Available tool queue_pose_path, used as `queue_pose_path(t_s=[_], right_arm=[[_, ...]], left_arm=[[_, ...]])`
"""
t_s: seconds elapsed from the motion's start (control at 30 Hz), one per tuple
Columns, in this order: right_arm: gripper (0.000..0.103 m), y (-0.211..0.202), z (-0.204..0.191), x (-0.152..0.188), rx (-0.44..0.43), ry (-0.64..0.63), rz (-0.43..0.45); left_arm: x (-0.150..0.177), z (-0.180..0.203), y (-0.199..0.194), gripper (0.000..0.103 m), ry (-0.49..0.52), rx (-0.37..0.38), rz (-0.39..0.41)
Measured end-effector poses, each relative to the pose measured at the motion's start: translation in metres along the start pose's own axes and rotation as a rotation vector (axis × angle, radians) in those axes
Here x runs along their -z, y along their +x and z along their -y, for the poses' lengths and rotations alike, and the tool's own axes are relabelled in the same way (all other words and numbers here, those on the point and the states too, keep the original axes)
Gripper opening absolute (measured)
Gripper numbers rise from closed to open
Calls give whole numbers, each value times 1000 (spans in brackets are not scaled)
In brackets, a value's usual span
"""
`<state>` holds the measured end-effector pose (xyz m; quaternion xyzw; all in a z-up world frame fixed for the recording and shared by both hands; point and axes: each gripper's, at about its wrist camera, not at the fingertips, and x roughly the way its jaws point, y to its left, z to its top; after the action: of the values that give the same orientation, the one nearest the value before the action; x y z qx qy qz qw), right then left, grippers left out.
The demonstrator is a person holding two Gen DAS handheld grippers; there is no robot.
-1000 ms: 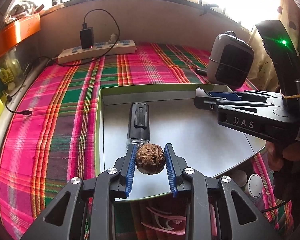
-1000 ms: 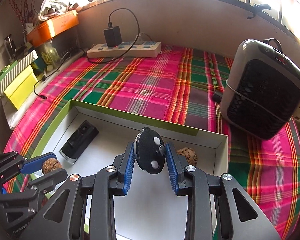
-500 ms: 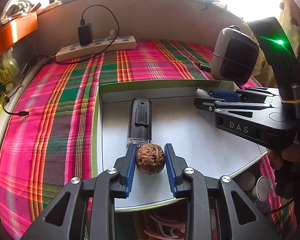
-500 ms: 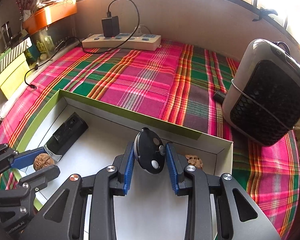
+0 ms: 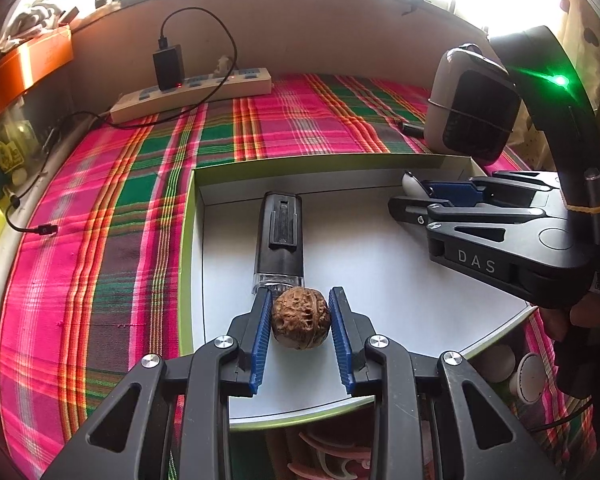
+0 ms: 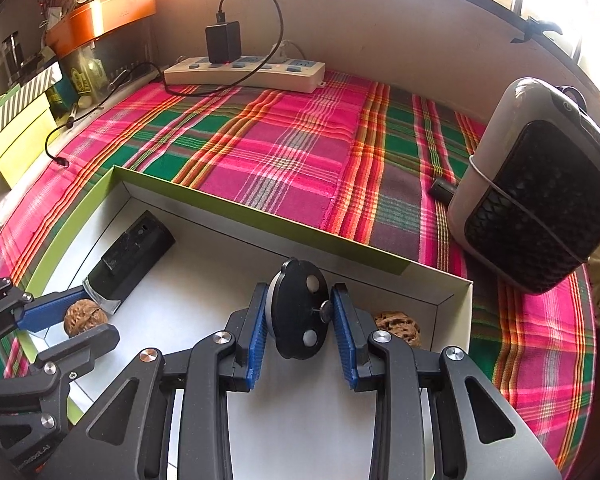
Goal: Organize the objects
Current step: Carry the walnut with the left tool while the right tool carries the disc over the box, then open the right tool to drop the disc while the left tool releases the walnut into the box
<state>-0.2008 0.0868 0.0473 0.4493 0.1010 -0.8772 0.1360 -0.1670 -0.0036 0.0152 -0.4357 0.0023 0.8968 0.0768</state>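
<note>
My left gripper (image 5: 300,316) is shut on a brown walnut (image 5: 300,317), held over the near left part of a shallow white box with a green rim (image 5: 190,216). A black rectangular device (image 5: 280,236) lies in the box just beyond the walnut. My right gripper (image 6: 298,316) is shut on a black round disc with metal studs (image 6: 298,310) over the box's right side. A second walnut (image 6: 398,326) lies in the box's right corner. The left gripper (image 6: 66,322) with its walnut (image 6: 82,316) also shows in the right wrist view.
The box sits on a pink and green plaid cloth (image 5: 120,208). A grey and black heater (image 6: 536,184) stands to the right. A power strip with a black charger (image 6: 244,70) lies at the back wall. Yellow and striped boxes (image 6: 16,136) stand at the left.
Both grippers have pushed a little forward over the box with their objects held. The second walnut now shows closer beside the right gripper's finger.
</note>
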Motion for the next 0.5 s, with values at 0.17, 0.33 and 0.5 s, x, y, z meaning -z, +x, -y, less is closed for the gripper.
queue_pose_path(t_s=[0.17,0.33,0.5], right_arm=[[32,0,1,0,3,9,-2],[38,0,0,1,10,11,-7],[45,-1,0,1,19,15,-8]], left_arm=[[0,-1,0,27,-10,9,0],[0,-3,-1,27,-15,14,-2],[-1,-3,-1,27,-20,22,-1]])
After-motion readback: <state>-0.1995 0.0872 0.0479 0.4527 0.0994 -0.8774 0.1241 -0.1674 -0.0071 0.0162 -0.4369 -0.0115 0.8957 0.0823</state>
